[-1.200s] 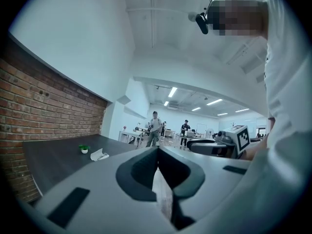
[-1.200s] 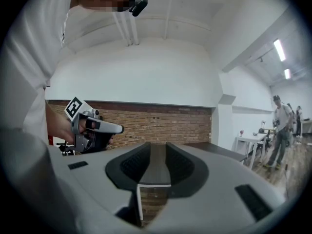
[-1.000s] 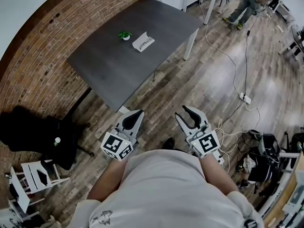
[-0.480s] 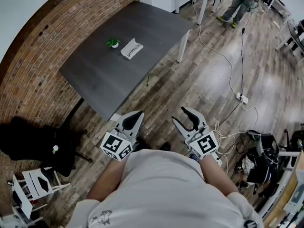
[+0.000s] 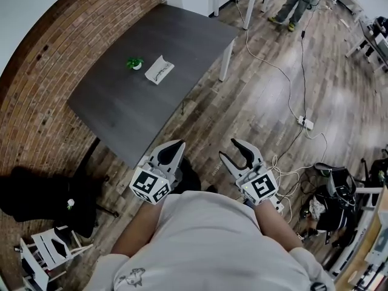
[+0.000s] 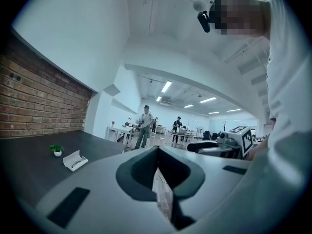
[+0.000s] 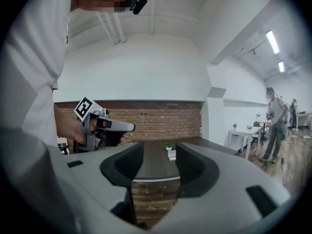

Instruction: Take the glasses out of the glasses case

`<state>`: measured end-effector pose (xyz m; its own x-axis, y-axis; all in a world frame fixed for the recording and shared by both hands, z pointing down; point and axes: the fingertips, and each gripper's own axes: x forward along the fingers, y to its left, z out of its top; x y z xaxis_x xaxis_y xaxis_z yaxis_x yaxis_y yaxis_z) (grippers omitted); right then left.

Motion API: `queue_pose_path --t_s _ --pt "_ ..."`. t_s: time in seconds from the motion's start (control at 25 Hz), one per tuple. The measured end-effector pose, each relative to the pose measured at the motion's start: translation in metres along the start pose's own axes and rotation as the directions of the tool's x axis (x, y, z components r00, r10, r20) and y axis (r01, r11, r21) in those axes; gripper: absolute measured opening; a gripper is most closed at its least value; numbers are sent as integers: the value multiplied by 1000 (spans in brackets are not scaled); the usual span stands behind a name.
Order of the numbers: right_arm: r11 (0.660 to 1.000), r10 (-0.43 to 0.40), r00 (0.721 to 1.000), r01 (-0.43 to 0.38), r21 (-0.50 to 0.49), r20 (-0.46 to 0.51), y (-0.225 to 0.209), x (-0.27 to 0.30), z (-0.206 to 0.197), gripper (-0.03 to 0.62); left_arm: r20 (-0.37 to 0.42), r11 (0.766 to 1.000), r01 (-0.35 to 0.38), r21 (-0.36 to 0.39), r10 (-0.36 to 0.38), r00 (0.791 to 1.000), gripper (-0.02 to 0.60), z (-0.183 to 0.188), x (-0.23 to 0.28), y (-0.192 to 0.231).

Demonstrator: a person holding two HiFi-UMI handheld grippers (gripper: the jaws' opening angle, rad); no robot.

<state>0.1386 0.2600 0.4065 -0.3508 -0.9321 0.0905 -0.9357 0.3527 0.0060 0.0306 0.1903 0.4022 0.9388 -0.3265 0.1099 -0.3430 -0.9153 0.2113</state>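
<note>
Approach comes first: the case (image 5: pixel 159 70) lies on the counter (image 5: pixel 115 108) just beside a small plant (image 5: pixel 134 63), well apart from both tools, so nothing can be gripped yet. The left tool (image 5: pixel 174 147) has its jaws together and empty; the right tool (image 5: pixel 230 150) has just been opening its jaws wide, with nothing between them. Best to close in squarely, steady the case with the left and keep the right spread for the glasses (image 6: pixel 75 163), clear of the plant.

You can read no words, brands or numbers here; the only signs are coded square markers (image 5: pixel 150 187) on your left hand-held gripper (image 5: pixel 177 144) and right hand-held gripper (image 5: pixel 228 148).
</note>
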Motion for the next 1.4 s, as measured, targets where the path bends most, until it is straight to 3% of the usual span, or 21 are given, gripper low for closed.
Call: queue_pose_path --t_s 0.6,1.04,1.4 --pt "999 31 999 -31 -18 -32 -50 157 18 196 5 999 30 -24 -30 1000 11 37 49 142" --pt "992 116 992 -118 -39 -56 -31 275 21 195 24 999 -5 -41 6 1000 11 50 32 244" --pt "975 210 973 -216 -57 -98 -20 323 23 190 48 996 -61 -68 65 997 11 55 18 281"
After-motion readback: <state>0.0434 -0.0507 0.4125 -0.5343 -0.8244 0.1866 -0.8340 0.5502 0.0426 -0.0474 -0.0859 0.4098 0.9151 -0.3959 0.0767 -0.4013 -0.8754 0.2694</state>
